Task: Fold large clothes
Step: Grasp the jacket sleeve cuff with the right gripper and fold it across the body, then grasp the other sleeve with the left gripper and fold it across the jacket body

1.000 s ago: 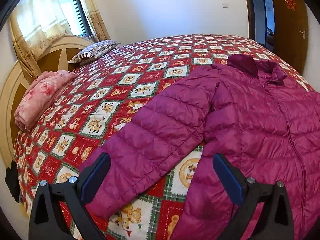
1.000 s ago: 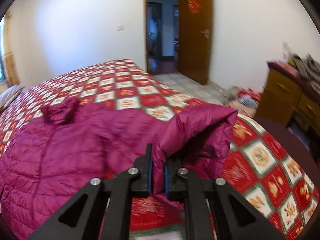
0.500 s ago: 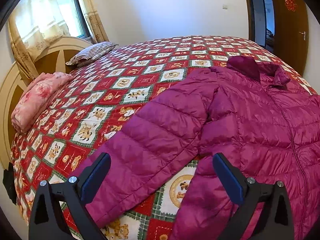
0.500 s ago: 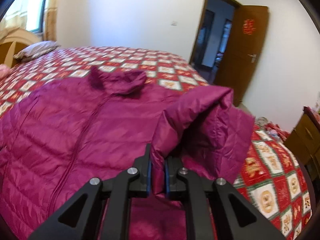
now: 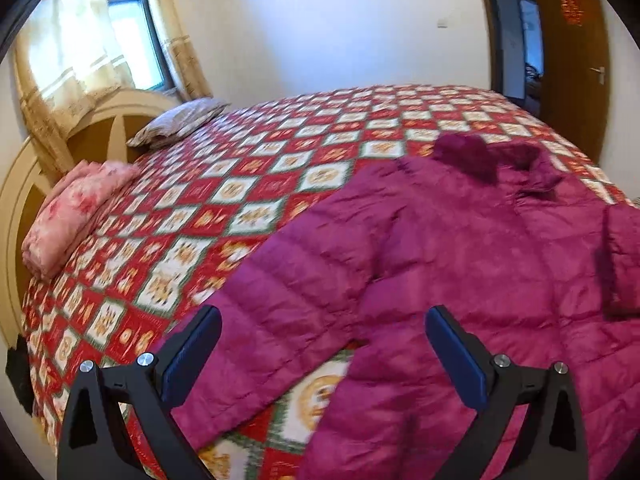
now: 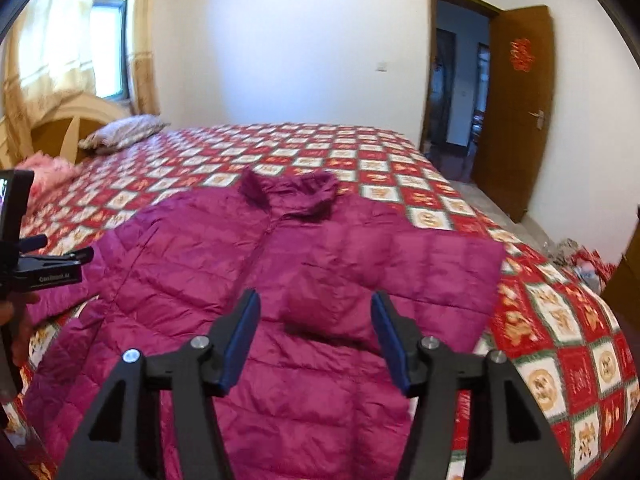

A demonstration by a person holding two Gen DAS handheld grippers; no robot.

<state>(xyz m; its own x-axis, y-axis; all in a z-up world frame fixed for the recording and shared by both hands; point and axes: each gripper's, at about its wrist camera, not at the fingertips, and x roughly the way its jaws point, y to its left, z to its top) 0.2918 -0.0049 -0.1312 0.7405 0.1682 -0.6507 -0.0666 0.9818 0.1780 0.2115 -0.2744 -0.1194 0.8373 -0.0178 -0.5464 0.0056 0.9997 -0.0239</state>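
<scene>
A magenta quilted puffer jacket (image 5: pixel 460 248) lies front up on the bed, collar away from me; it also shows in the right wrist view (image 6: pixel 224 264). Its right sleeve (image 6: pixel 400 276) is folded across the chest, cuff lying between my right gripper's fingers. My right gripper (image 6: pixel 316 336) is open and empty just above that cuff. The left sleeve (image 5: pixel 280 312) stretches out to the side. My left gripper (image 5: pixel 320 360) is open and empty above the left sleeve and armpit area. The left gripper's body shows at the left edge of the right wrist view (image 6: pixel 44 268).
The bed has a red and white patterned quilt (image 5: pixel 248 184). A folded pink blanket (image 5: pixel 76 216) and a striped pillow (image 5: pixel 180 122) lie by the headboard. An open wooden door (image 6: pixel 516 104) stands far right; clutter (image 6: pixel 580 260) lies on the floor beside the bed.
My right gripper carried the right sleeve across the jacket's chest, opened and let it go. My left gripper stayed open and shifted slightly over the left sleeve.
</scene>
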